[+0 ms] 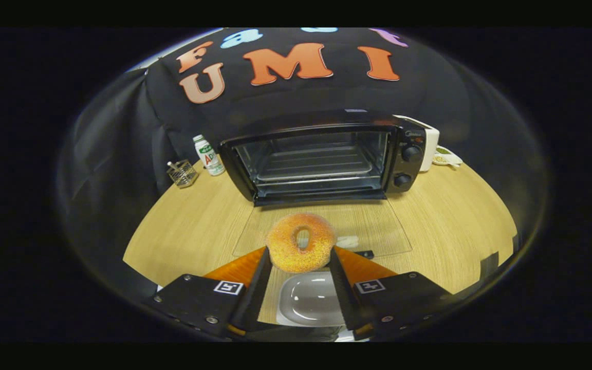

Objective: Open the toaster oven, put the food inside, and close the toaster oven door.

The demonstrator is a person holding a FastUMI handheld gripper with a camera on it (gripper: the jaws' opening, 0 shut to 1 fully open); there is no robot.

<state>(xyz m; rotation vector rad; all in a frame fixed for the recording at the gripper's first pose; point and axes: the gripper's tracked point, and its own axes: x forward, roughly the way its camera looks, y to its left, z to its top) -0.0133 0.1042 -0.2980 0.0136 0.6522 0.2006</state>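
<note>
Table [445, 226] of pale wood grain carried every item and filled the lower ground ahead of the fingers. Toaster oven [321, 156], black, stood at the far middle of the table with its cavity exposed; a wire rack [316, 164] lay level inside, and two round knobs [411, 153] sat one above the other on its right-hand panel. Its glass door [378, 228] was let down flat toward the viewer, lying over the table between the oven mouth and the fingers. White appliance [432, 146] stood just behind the oven's right side, with a small dish [447, 158] beside it. White tray [309, 303] rested on the table below and between the fingers. Gripper [301, 254] was closed upon the doughnut [301, 242]: both fingers pressed against its left and right flanks, holding it upright with the hole facing the camera. The doughnut, golden and sugar-coated, hung above the tray and the near edge of the lowered door, well short of the oven cavity. White bottle [208, 155] with a green label stood upright just left of the oven. Wire holder [182, 173] stood near the bottle, further left.
</note>
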